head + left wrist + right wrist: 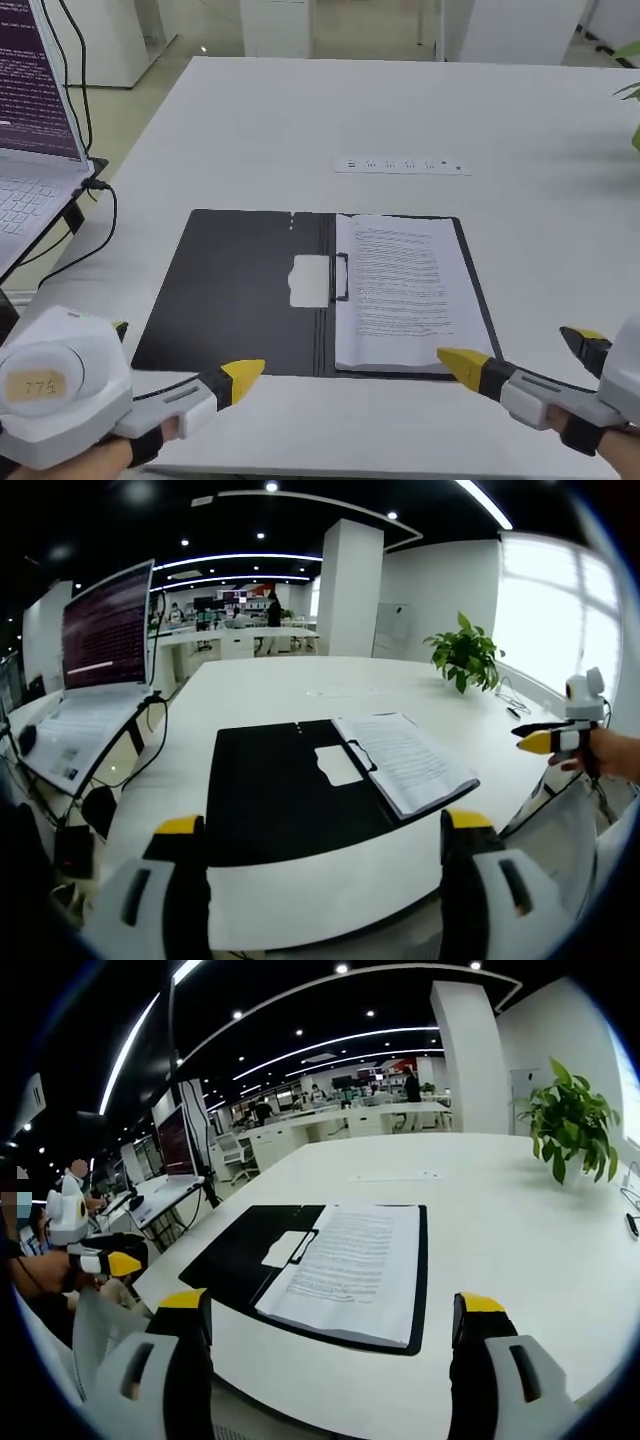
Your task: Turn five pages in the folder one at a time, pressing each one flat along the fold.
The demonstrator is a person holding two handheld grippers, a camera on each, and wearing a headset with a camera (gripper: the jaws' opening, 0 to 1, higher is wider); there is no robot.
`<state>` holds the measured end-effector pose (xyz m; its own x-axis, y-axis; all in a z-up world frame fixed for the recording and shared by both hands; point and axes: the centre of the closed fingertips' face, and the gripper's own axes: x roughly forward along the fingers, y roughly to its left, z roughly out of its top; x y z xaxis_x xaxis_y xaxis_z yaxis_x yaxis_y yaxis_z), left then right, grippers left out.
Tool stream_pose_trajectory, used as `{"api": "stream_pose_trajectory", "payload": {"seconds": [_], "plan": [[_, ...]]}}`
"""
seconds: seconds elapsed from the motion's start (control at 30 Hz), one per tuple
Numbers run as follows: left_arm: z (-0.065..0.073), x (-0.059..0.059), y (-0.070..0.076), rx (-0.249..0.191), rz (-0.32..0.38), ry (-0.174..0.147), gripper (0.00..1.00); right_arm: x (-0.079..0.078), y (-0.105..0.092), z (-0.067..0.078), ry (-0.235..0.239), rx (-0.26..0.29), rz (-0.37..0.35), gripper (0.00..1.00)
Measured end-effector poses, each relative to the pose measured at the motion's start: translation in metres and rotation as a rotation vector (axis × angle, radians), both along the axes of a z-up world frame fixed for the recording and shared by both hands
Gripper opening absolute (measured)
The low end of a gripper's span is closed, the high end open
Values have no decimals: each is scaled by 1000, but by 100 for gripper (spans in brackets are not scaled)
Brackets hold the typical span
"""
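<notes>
Both empty, wide open: left gripper (182, 350), right gripper (520, 350). Pinch only top page (405, 285) at its free edge.

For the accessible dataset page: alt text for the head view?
An open black folder lies on a white table, with a stack of printed pages on its right half. The left tongs and right tongs, yellow-tipped and open, hover at the near edge; a laptop sits at far left.
</notes>
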<state>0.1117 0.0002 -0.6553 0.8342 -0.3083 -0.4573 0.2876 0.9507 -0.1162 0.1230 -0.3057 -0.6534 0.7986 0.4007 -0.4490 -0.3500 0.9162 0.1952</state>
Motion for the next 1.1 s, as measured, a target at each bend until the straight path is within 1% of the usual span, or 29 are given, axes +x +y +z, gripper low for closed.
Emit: {"api": "stream_pose_trajectory", "payload": {"seconds": [0.17,0.4,0.53,0.77,1.1], "plan": [[1,0,0,5,-2,2,97,0,0,-1,5,-1,0,100],[6,-2,-4,1,-1,-9,97,-1,1,0,3,0,3,100],[5,-4,-6,1,-2,-4,97,-2,1,-1,5,0,1,100],[4,-7,-4,3,1,0,96,-4,3,-3,10,-3,5,100],[4,-5,-4,2,-4,-5,96,-8,0,-3,3,3,-10,100]]}}
